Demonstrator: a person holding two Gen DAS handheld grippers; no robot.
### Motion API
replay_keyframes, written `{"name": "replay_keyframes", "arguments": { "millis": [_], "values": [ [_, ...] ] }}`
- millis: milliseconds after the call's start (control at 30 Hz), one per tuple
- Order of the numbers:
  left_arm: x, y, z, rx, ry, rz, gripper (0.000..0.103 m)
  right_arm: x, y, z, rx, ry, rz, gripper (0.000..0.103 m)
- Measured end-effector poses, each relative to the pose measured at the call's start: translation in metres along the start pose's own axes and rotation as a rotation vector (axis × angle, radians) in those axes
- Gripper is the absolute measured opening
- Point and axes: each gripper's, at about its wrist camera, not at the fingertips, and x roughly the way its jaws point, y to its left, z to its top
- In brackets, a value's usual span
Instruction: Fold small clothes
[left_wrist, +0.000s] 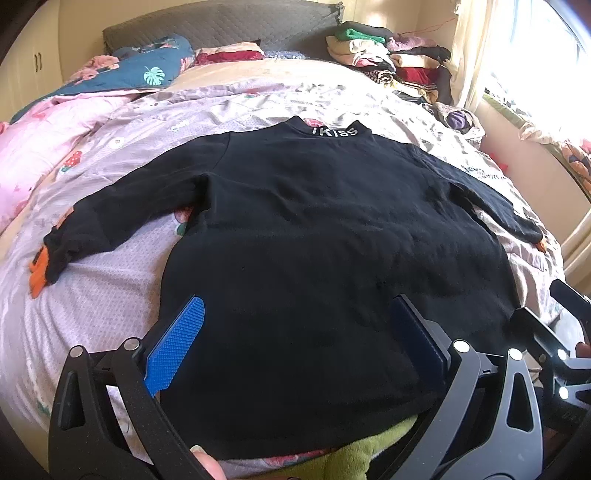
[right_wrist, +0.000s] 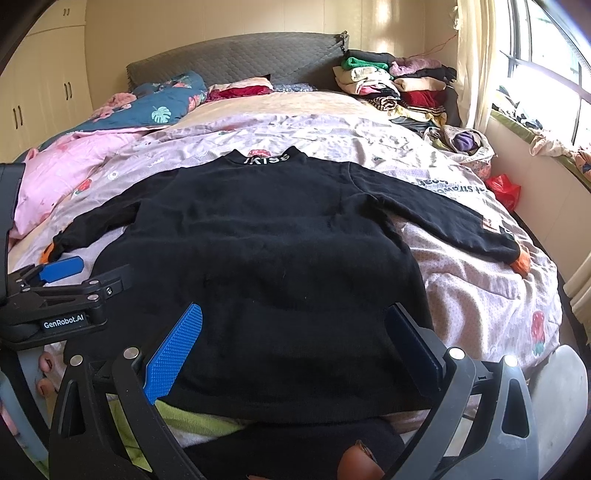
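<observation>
With both hand-held grippers, left (left_wrist: 295, 343) and right (right_wrist: 295, 343), open over the sweater (left_wrist: 314, 229) at the bed's near edge, a 1-layer pinch could skew the fold.

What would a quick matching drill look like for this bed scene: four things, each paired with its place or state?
Things:
1. black top
2. stack of folded clothes
3. red bag
4. left tool

Places or states:
A. open, over the hem
B. far right corner of the bed, by the headboard
C. spread flat, sleeves out to both sides
D. beside the bed, under the window

Pairs: 1-C, 2-B, 3-D, 4-A
</observation>
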Motion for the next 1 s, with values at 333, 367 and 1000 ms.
{"name": "replay_keyframes", "arguments": {
  "millis": [333, 367, 1000],
  "values": [
    [0.019, 0.004, 0.026, -0.009, -0.01, -0.004, 0.095, 0.017, -0.007, 0.019, 0.027, 0.017, -0.004, 0.099],
    [0.02, 0.004, 0.029, -0.009, -0.013, -0.004, 0.095, 0.019, -0.008, 0.023, 0.03, 0.019, -0.008, 0.099],
    [0.046, -0.004, 0.081, -0.075, -0.019, -0.017, 0.095, 0.039, -0.026, 0.085, 0.064, -0.032, -0.041, 0.099]
  ]
}}
